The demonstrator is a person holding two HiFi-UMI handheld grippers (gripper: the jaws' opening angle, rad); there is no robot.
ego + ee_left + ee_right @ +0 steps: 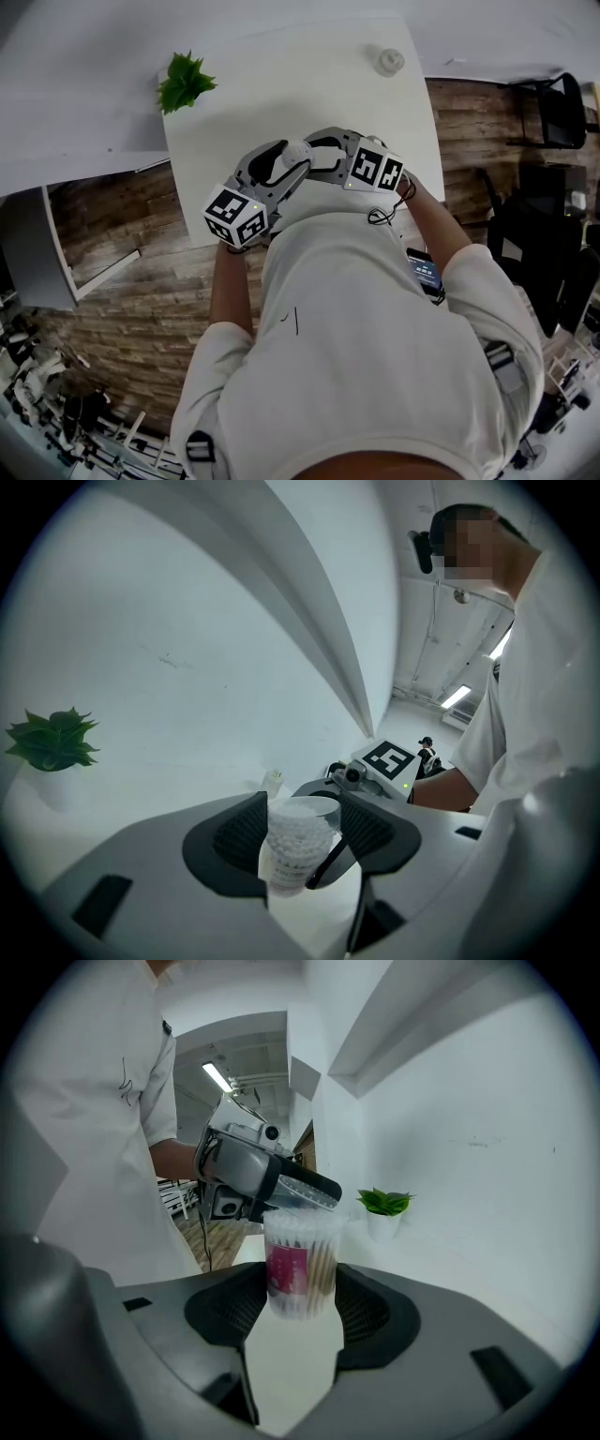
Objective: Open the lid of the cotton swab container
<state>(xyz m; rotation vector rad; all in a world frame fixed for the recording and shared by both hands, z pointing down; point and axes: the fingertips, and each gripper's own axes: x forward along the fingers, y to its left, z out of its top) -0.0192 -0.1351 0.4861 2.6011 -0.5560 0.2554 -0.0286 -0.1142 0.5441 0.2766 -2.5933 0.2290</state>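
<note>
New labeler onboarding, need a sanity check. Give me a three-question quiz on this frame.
1. Short answer: what stands between the jaws of the right gripper?
2. True or false: the left gripper has its jaws closed together with nothing between them.
3. Pick one: at the far left corner of the table stands A) a potted plant, B) a mug, C) a book.
Key: 1 the cotton swab container; 2 false; 3 A.
</note>
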